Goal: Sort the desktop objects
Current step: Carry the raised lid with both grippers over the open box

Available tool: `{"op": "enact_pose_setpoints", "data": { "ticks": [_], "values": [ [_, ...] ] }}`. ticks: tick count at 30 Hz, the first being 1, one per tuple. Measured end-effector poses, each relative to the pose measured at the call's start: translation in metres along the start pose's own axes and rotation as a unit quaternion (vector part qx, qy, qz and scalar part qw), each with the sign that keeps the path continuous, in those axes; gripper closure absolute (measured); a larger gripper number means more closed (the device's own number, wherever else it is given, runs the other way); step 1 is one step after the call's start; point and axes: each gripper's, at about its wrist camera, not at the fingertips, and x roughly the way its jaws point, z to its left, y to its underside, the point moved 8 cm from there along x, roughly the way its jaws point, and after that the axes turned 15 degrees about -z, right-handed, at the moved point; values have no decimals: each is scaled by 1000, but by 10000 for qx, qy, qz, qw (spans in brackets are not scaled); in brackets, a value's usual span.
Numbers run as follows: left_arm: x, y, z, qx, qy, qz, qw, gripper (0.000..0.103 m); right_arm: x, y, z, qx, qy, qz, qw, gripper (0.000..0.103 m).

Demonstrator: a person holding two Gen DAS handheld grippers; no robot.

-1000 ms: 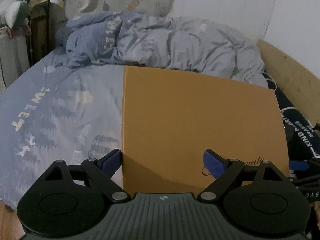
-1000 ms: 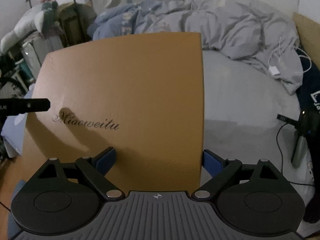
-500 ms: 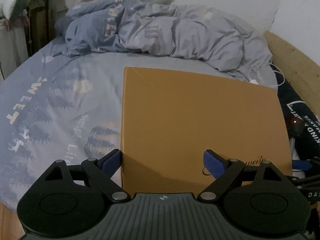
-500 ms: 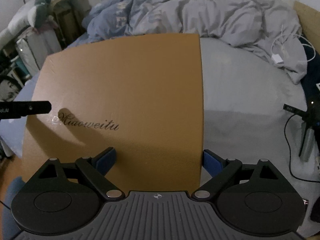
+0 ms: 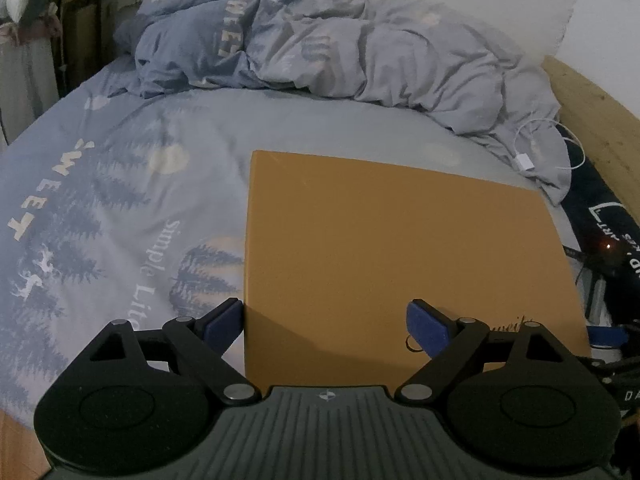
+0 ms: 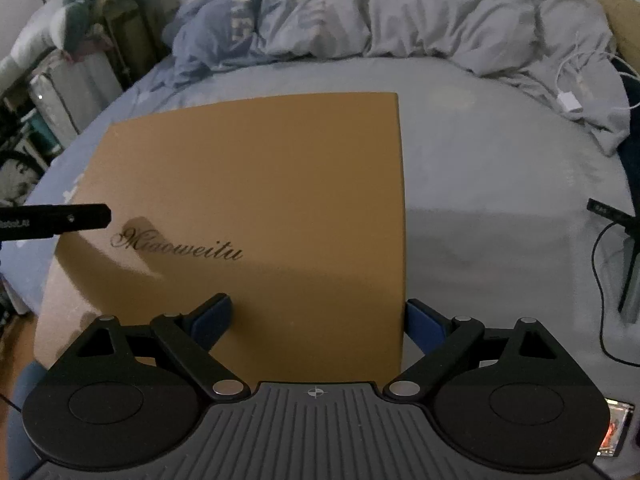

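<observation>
Right wrist: gripper [image 6: 318,322] tilted over box [image 6: 256,184]

Bed [image 5: 132,208] in printed blue-grey sheet, tan board [image 5: 400,264] flat ahead of gripper, rumpled duvet [image 5: 360,64] beyond, white charger cable [image 5: 532,152] far right.

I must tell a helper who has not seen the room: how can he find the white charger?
Look at the bed, then at the crumpled grey duvet at its far end. The white charger lies on the duvet's right edge, a small block with a thin looping cable.
</observation>
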Motion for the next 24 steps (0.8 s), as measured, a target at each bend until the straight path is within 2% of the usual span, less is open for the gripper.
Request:
{"op": "enact_pose_setpoints", "data": {
  "ticks": [24],
  "values": [
    [24, 10, 2, 104, -104, 150, 9998, 10, 24, 9, -7, 88, -3, 150, 9998, 9]
  ]
}}
